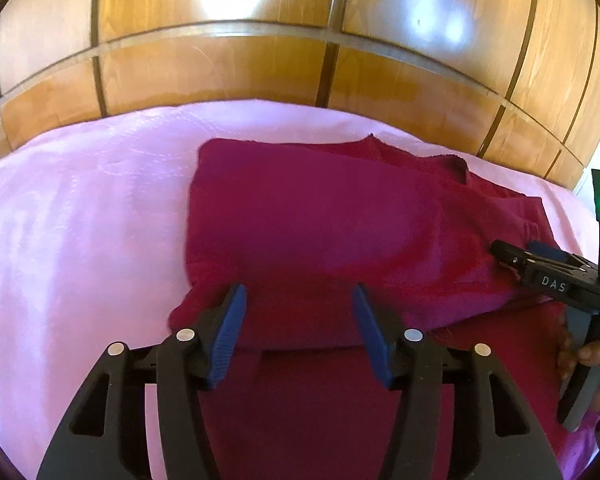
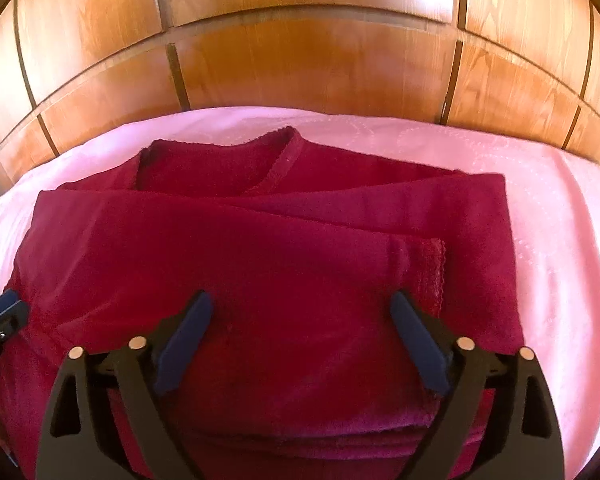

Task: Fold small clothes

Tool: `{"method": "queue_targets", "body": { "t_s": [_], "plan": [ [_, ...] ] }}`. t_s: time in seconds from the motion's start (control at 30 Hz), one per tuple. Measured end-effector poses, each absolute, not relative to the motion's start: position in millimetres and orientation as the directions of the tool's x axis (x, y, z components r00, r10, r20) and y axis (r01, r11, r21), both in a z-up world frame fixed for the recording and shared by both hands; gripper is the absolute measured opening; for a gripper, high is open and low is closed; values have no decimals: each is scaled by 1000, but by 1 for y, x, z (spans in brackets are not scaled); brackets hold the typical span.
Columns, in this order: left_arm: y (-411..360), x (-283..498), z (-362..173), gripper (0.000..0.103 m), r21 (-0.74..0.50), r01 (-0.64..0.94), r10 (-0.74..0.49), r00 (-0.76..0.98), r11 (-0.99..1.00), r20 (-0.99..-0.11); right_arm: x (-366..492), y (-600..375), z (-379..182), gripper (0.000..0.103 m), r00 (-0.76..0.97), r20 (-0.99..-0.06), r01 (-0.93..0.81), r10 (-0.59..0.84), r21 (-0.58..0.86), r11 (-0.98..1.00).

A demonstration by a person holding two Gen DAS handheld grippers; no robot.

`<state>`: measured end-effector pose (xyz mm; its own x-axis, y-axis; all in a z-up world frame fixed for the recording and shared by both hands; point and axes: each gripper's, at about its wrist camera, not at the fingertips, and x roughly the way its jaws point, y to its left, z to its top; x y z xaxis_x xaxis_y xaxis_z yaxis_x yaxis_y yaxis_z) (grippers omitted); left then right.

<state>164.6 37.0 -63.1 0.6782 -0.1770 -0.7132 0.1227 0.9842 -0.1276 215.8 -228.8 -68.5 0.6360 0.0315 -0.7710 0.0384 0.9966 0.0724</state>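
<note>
Left tool [image 1: 298,300] open | right tool [image 2: 304,304] open | garment [image 2: 260,280] folded, near edge hidden

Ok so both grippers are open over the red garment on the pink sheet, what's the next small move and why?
Probably lift both grippers clear and check the fold. The red garment already lies doubled in layers on the pink sheet, with its scalloped hem turned on top. The left gripper and right gripper have jaws spread, gripping nothing, so the cloth appears released.
</note>
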Motion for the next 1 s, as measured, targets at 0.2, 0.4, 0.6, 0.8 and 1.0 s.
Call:
{"method": "queue_targets", "body": {
  "t_s": [0.2, 0.4, 0.6, 0.8, 1.0],
  "plan": [
    [47, 139, -51, 55, -128, 112, -169, 692, 986, -702, 177, -234, -49, 95, 663, -747, 58, 54, 123, 991],
    [57, 110, -50, 55, -141, 112, -179, 690, 984, -701, 138, -237, -49, 98, 607, -792, 55, 67, 125, 991],
    [65, 81, -56, 55, -164, 103, -190, 671, 981, -716, 93, -247, -61, 99, 539, -836, 61, 98, 155, 986],
    [76, 48, -65, 55, -194, 100, -212, 645, 976, -734, 45, -259, -57, 99, 547, -827, 43, 130, 182, 982],
    [92, 20, -74, 55, -235, 84, -236, 613, 968, -754, -5, -286, -43, 99, 593, -791, 89, 151, 251, 964]
  ]
}}
